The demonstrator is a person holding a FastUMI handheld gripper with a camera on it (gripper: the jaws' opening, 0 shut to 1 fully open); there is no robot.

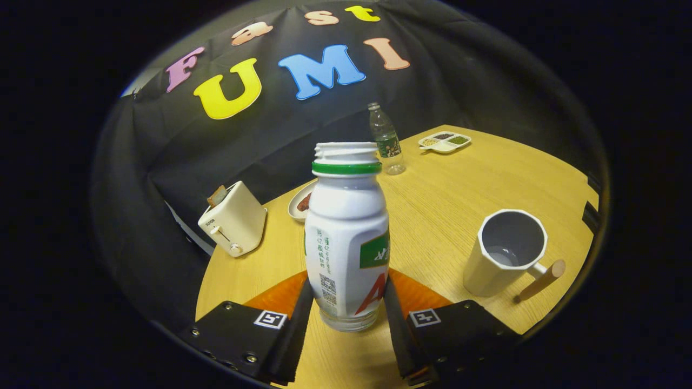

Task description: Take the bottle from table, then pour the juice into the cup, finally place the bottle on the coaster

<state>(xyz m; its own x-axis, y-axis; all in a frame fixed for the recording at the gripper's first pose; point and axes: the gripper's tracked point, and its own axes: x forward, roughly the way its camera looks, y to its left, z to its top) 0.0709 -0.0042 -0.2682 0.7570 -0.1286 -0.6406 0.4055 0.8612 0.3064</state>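
Observation:
A white juice bottle (pixel 346 237) with a green neck ring and no cap stands upright between my fingers. Both fingers press on its lower sides, so my gripper (pixel 347 289) is shut on it. An orange coaster (pixel 278 296) shows on the table on both sides of the bottle's base, just behind it. I cannot tell whether the base rests on the table or hangs above it. To the right of the fingers stands a white cup (pixel 505 251) with a grey inside and a wooden handle; a little pale liquid lies at its bottom.
On the round wooden table (pixel 448 194) beyond the bottle are a cream toaster (pixel 233 219) with toast to the left, a small plate (pixel 300 204) of food, a clear water bottle (pixel 386 139) and a divided white dish (pixel 444 141) at the far side.

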